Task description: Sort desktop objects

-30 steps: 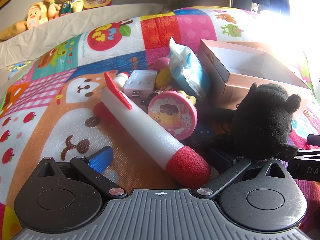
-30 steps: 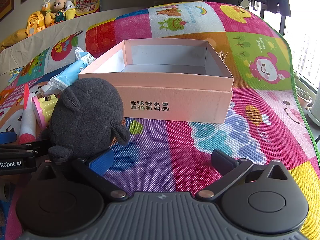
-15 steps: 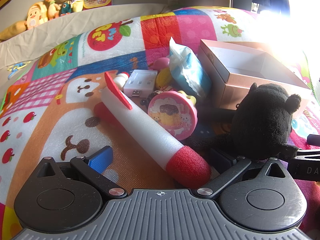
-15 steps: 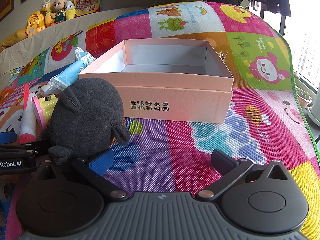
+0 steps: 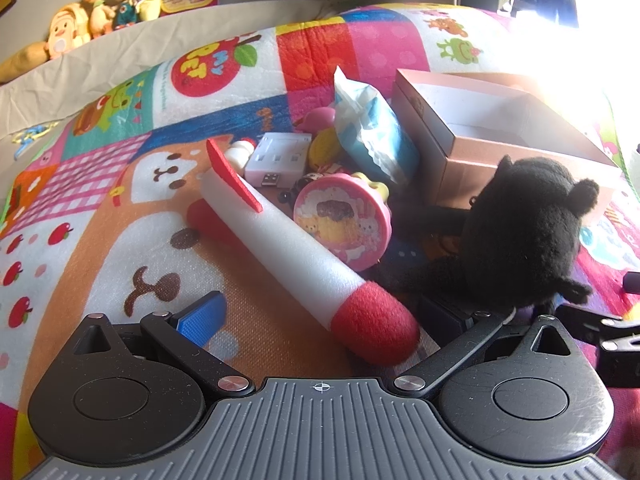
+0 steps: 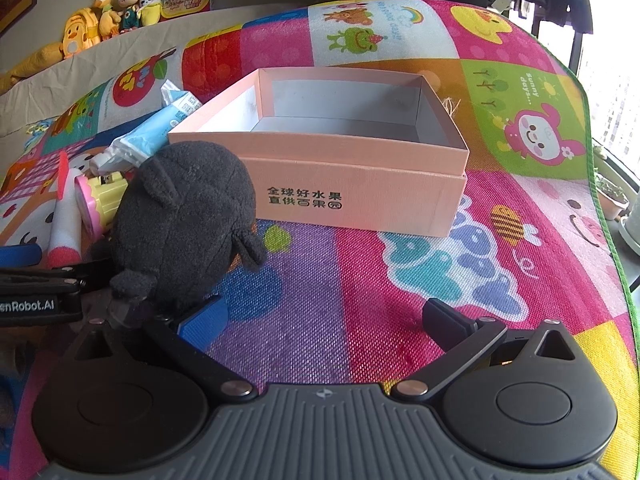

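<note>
**Pink box printed 全球好水果 stands empty**

Pink cardboard box (image 6: 352, 184) reads "全球好水果 直供百果园"; nothing inside; black plush (image 6: 184, 224) at its 8 o'clock, touching; foam rocket (image 5: 296, 256) lies between the spread left gripper (image 5: 320, 316) fingers; right gripper (image 6: 324, 320) spread, empty.

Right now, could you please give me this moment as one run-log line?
left claw: open, around foam rocket tip | right claw: open, beside black plush | pink box: empty | stage: pre-grasp
</note>
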`<act>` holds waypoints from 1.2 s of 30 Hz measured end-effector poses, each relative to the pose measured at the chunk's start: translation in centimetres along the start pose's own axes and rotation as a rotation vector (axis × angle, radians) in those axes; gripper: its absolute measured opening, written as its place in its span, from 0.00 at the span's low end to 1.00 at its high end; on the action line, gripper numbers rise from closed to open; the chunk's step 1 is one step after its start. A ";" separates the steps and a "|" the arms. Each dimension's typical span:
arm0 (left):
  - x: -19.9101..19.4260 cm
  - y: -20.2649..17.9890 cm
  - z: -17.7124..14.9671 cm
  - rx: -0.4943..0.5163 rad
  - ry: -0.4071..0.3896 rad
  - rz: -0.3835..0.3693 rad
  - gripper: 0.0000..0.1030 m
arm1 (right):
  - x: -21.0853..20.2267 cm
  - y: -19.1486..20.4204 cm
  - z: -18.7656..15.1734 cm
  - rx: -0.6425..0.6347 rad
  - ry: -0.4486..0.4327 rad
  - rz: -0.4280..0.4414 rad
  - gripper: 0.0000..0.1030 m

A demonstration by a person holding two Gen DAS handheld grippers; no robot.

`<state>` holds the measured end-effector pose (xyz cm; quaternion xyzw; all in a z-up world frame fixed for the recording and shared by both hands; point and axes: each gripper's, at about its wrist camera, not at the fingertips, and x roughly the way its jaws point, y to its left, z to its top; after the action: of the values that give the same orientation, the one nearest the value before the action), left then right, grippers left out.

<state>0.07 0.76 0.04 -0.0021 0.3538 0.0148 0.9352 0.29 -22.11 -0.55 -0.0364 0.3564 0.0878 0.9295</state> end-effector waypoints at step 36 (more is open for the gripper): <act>-4.9 -2.1 0.1 0.215 -0.179 -0.340 1.00 | -3.5 -6.2 2.2 0.091 -0.159 -0.015 1.00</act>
<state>-3.47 -1.45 3.40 0.0395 0.2634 -0.1808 0.9468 0.35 -28.36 3.47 0.0105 0.2847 0.0670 0.9562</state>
